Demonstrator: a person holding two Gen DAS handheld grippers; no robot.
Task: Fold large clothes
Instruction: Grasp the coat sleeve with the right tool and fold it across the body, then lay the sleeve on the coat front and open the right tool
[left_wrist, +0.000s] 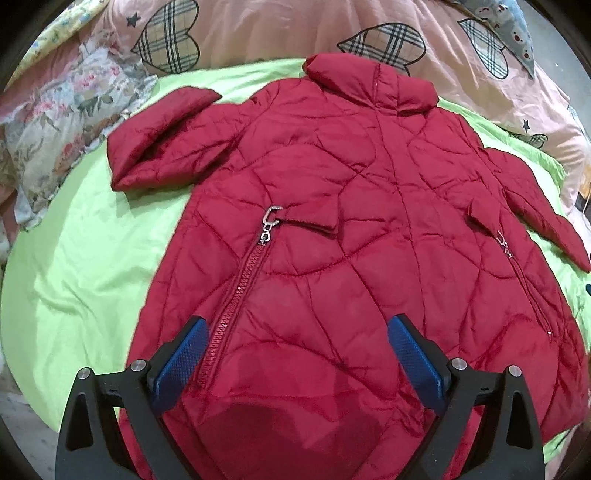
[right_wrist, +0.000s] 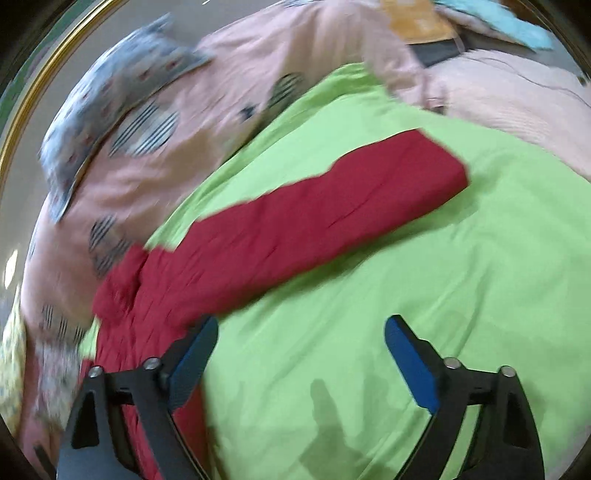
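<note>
A red quilted puffer coat (left_wrist: 351, 206) lies flat, front up, on a lime green sheet (left_wrist: 81, 258), collar at the far end. Its left sleeve (left_wrist: 162, 136) is bent back on itself; its right sleeve (left_wrist: 532, 199) lies stretched out. My left gripper (left_wrist: 295, 343) is open above the coat's lower part, beside a pocket zipper (left_wrist: 236, 306), holding nothing. In the right wrist view, which is blurred, my right gripper (right_wrist: 301, 347) is open and empty over the green sheet (right_wrist: 406, 295), just below the outstretched red sleeve (right_wrist: 325, 218).
A pink quilt with plaid hearts (left_wrist: 295, 33) is bunched behind the coat. A floral pillow (left_wrist: 62, 122) lies at the left. The pink quilt (right_wrist: 155, 140) also rings the sheet in the right wrist view, with orange and blue items (right_wrist: 421, 18) at the far end.
</note>
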